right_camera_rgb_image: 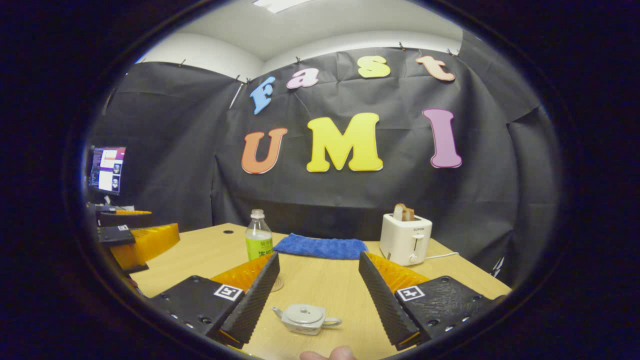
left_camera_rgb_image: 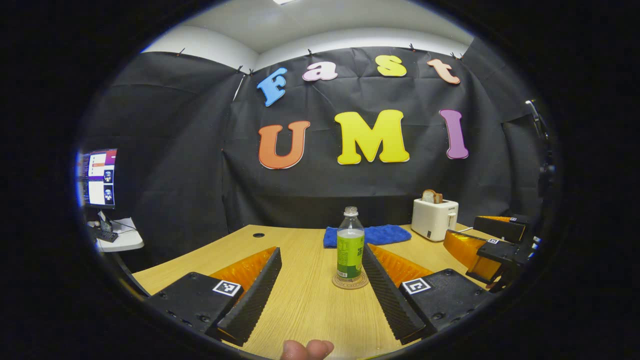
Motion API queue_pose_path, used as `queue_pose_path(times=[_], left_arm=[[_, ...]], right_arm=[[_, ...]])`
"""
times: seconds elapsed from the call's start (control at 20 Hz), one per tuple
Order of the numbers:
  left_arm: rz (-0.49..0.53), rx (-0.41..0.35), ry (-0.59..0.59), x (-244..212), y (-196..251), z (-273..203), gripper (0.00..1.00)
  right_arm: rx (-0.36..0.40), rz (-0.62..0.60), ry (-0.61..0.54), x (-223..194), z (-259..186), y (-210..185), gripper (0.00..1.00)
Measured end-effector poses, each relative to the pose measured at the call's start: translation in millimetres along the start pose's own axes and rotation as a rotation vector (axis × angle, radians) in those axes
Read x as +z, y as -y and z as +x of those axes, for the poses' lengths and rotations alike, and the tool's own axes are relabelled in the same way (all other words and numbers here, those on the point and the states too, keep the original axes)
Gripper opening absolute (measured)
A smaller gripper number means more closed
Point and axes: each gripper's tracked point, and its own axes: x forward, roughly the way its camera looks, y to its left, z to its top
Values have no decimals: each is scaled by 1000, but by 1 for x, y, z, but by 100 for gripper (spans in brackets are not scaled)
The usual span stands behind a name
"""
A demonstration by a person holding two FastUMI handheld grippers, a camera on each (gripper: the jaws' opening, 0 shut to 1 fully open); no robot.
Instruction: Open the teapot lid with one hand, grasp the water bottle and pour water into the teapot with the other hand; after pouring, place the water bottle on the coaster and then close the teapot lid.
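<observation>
bottle stands on the coaster. teapot sits lidded on the table. left gripper and right gripper are both spread wide.

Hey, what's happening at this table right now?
A person holds a claw in each hand over a wooden table. The left claw is open, lined up with the water bottle standing on its coaster. The right claw is open above the teapot, whose lid is on. Nothing is gripped.
</observation>
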Motion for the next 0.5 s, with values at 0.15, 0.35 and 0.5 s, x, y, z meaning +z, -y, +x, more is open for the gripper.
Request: queue_pose_path(times=[0.15, 0.35, 0.5], left_arm=[[22, -32, 7, 9, 13, -15, 100], [0, -27, 19, 22, 11, -34, 99], [16, 2, 21, 25, -1, -45, 99]], right_arm=[[-31, 8, 44, 18, -28, 8, 97], [-74, 8, 73, 29, -54, 10, 95], [-89, -13, 89, 40, -66, 10, 95]])
